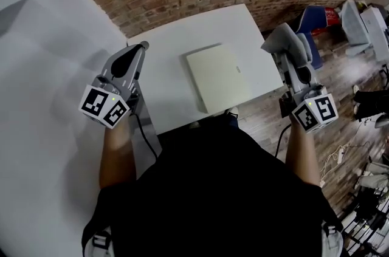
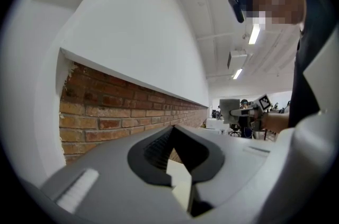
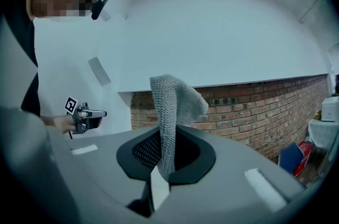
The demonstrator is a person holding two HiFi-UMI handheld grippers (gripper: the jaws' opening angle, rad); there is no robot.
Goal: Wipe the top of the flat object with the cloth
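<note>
In the head view we cannot make out the tips of the right gripper (image 1: pixel 289 56), because the grey knitted cloth (image 1: pixel 281 38) drapes over them. The right gripper view settles it: the jaws are closed on the cloth, which stands up and flops over to the right.

Neither gripper view shows the flat cream-white square object (image 1: pixel 217 78). We find it only in the head view, lying at frame centre on the white rectangular worktop (image 1: pixel 206 28). The person's black top (image 1: pixel 213 189) cuts off the worktop's near edge.

The cloth sits right of the object and apart from it, past the worktop's right edge in the picture. The left gripper (image 1: pixel 141 47), at the worktop's left edge, has its jaws together on nothing.
</note>
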